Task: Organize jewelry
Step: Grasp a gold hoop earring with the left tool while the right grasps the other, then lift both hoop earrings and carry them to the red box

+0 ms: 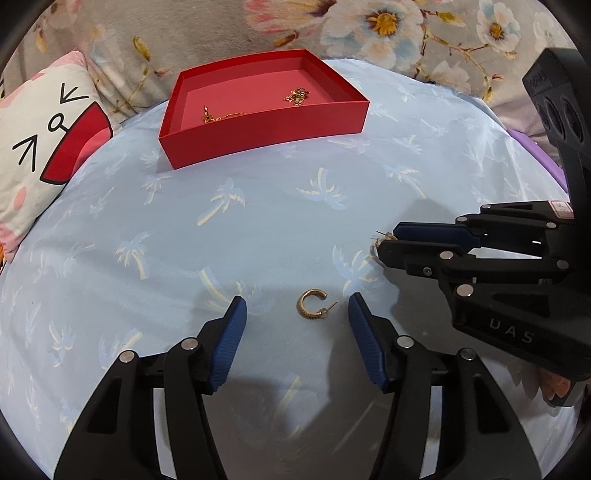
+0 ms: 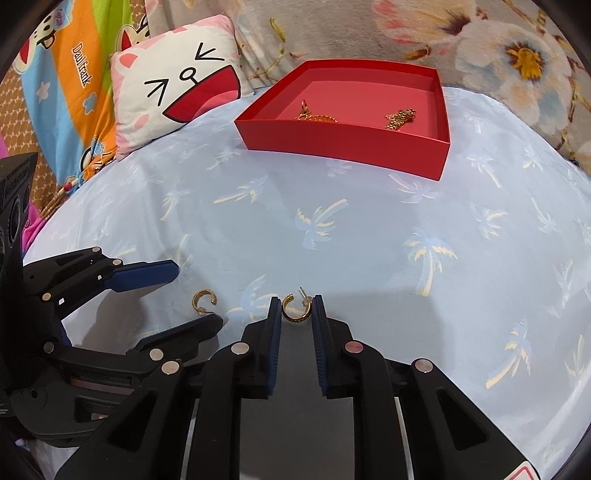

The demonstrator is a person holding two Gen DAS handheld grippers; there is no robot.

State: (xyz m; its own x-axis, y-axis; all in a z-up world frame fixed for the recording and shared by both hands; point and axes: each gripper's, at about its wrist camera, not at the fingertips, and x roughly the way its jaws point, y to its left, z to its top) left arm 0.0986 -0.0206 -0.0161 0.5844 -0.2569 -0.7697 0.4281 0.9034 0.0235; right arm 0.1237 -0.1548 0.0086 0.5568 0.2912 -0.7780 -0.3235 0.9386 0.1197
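Note:
Two gold hoop earrings are on a light blue palm-print cloth (image 1: 258,221). One earring (image 1: 314,308) lies flat between the fingers of my left gripper (image 1: 295,304), which stands open with its pads clear of it on both sides. The other earring (image 2: 295,311) is pinched at the tips of my right gripper (image 2: 296,301), just above or on the cloth. In the left wrist view the right gripper (image 1: 388,239) comes in from the right, with that earring (image 1: 375,242) mostly hidden. A red open box (image 1: 266,136) at the far side holds a gold chain (image 1: 214,117) and a gold bracelet (image 1: 297,96).
A cat-face pillow (image 2: 177,85) lies left of the red box (image 2: 343,140). A floral blanket (image 1: 388,22) runs behind the box, and a striped cartoon sheet (image 2: 66,74) lies at the far left. The left gripper (image 2: 195,295) is close beside the right one.

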